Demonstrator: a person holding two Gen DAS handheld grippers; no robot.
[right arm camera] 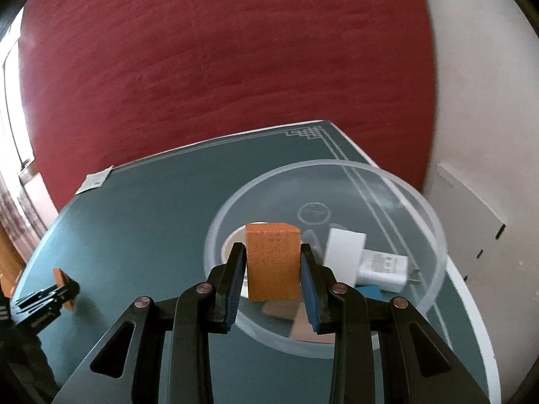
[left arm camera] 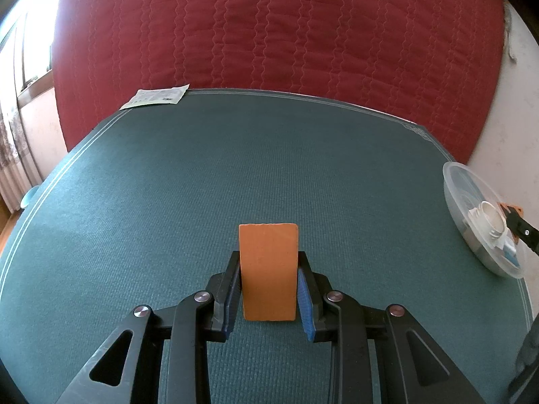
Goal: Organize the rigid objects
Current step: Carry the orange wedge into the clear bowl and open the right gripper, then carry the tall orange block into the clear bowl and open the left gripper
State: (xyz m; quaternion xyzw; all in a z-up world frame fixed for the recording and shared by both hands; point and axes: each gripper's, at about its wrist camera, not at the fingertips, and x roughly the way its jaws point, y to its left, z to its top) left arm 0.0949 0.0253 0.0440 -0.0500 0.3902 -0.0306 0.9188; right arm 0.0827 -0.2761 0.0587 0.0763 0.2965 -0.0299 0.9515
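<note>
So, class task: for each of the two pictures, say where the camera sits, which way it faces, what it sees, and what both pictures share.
Left wrist view: sits on the left tongs, faces forward and down over the green mat; the tongs clamp an orange block.
Right wrist view: sits on the right tongs, faces down over the clear bowl; they clamp another orange block.
Shared: bowl, mat, red quilt, paper slip; each view shows the other tongs.

Both grippers angled downward: left gripper [left arm camera: 268, 274] clamped tight, bottom-center of its view; right gripper [right arm camera: 272, 269] likewise, lower middle.
</note>
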